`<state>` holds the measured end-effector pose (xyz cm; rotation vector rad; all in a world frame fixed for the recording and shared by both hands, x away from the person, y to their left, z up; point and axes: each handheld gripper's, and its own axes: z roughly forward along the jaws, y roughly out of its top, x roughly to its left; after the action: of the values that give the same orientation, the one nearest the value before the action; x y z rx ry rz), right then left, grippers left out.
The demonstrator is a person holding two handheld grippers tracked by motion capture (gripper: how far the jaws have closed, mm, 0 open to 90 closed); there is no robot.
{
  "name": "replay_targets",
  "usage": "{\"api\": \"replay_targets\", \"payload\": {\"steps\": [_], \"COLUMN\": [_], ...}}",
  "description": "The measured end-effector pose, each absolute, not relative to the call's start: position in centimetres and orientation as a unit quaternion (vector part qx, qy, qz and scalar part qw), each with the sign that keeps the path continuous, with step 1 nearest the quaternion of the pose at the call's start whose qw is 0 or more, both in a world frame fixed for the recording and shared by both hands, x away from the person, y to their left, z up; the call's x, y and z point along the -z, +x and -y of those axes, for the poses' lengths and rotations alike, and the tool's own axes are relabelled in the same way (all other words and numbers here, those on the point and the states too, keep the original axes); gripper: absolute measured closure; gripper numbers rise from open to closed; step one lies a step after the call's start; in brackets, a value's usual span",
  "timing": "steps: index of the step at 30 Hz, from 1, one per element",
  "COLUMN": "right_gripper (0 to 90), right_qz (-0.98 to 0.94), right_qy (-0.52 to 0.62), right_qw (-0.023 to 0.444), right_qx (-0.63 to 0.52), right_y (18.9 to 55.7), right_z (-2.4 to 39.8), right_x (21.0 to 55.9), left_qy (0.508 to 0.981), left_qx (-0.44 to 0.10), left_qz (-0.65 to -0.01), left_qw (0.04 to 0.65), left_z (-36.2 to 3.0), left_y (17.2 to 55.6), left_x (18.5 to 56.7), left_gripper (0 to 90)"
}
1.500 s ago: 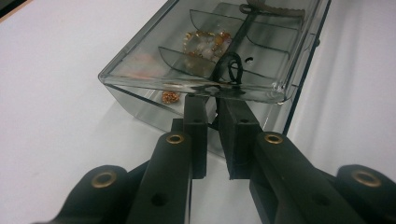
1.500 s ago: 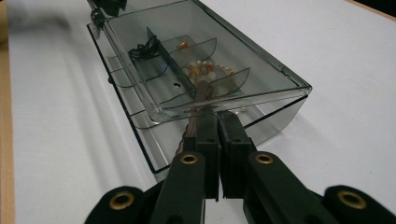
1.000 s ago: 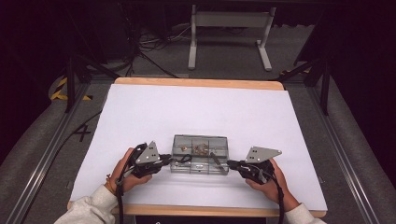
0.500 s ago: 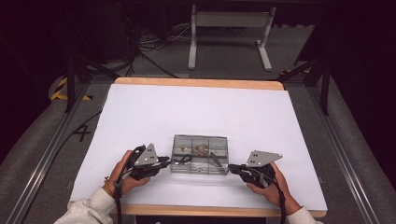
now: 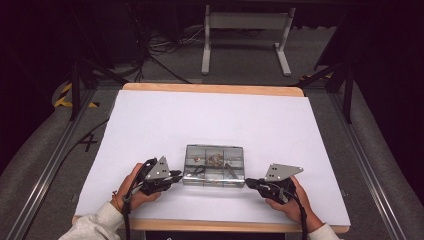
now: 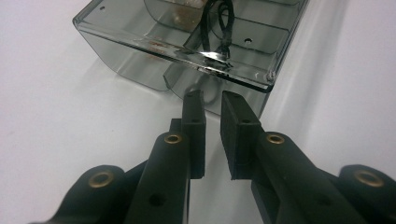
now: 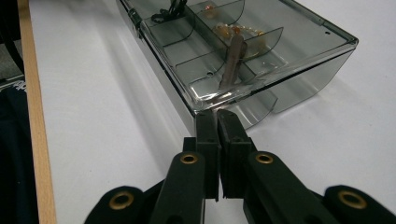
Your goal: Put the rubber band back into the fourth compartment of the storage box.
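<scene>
Right now my left gripper (image 6: 212, 100) stands slightly parted with nothing between its jaws, just short of the clear compartment box (image 5: 214, 165). My right gripper (image 7: 217, 116) is fully closed at the box's near corner. The box rests on the white table (image 5: 150, 120).

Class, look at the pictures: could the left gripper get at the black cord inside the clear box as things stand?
Probably not yet: the left gripper sits at the clear box end, but the closed lid seems to cover the black cord.
</scene>
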<state>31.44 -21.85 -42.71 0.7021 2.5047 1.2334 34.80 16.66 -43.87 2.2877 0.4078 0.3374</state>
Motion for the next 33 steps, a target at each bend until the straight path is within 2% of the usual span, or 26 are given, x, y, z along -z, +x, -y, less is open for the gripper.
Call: {"api": "replay_targets", "payload": {"steps": [30,33], "right_gripper": [86.4,82.6], "right_qz": [-0.875,-0.877], "right_qy": [0.236,0.235], "right_qw": [0.13,0.121], "right_qx": [-0.402,-0.401], "right_y": [31.2,31.2], "right_z": [21.7,21.7], "right_x": [43.1,43.3], "left_qy": [0.905,0.907], "left_qx": [-0.119,-0.115], "left_qz": [-0.157,-0.153], "left_qw": [0.376,0.375], "left_z": [-16.7,-16.8], "left_y": [33.8,33.7], "left_x": [44.8,44.8], "left_gripper": [75.9,73.8]}}
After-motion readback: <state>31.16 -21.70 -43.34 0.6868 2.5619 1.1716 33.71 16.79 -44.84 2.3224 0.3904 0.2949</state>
